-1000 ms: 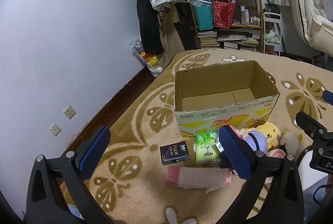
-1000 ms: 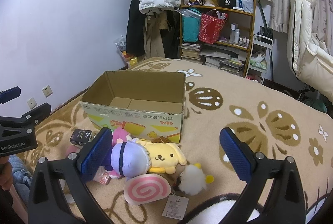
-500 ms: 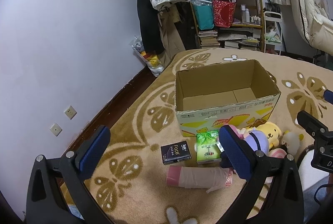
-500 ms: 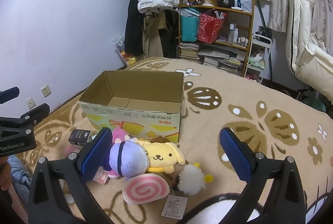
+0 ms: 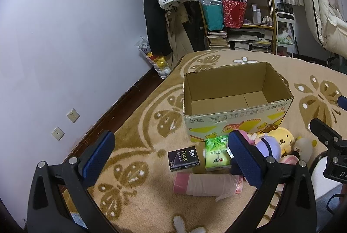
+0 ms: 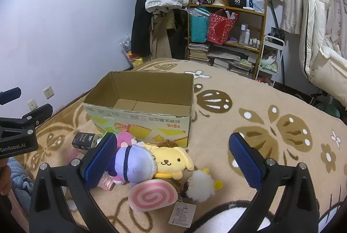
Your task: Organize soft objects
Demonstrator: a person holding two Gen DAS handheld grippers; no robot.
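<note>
Both sets of fingers spread wide, nothing between them. Right gripper (image 6: 173,159) hangs above the toy heap on the rug (image 6: 249,103); left gripper (image 5: 171,157) hangs above the packets further left. Under the right fingers: purple plush (image 6: 134,162) pressed against the yellow dog plush (image 6: 171,160), pink swirl cushion (image 6: 153,196) in front and touching both, white fluffy toy (image 6: 200,187) just beside with a paper tag (image 6: 182,214) trailing. Likely risk: toys packed this tight, a closing pinch may catch two at once or only loose pile, and the load slips on the way over. The tag could snag a finger. Under the left: black tissue box (image 5: 184,157), green tissue pack (image 5: 216,156), pink wrapped roll (image 5: 206,184) with slack film. Gripping film alone would likely tear or let the roll drop. Cardboard box (image 6: 141,90) stands open and empty just behind the heap; a low carry could clip its near wall and shove it.
</note>
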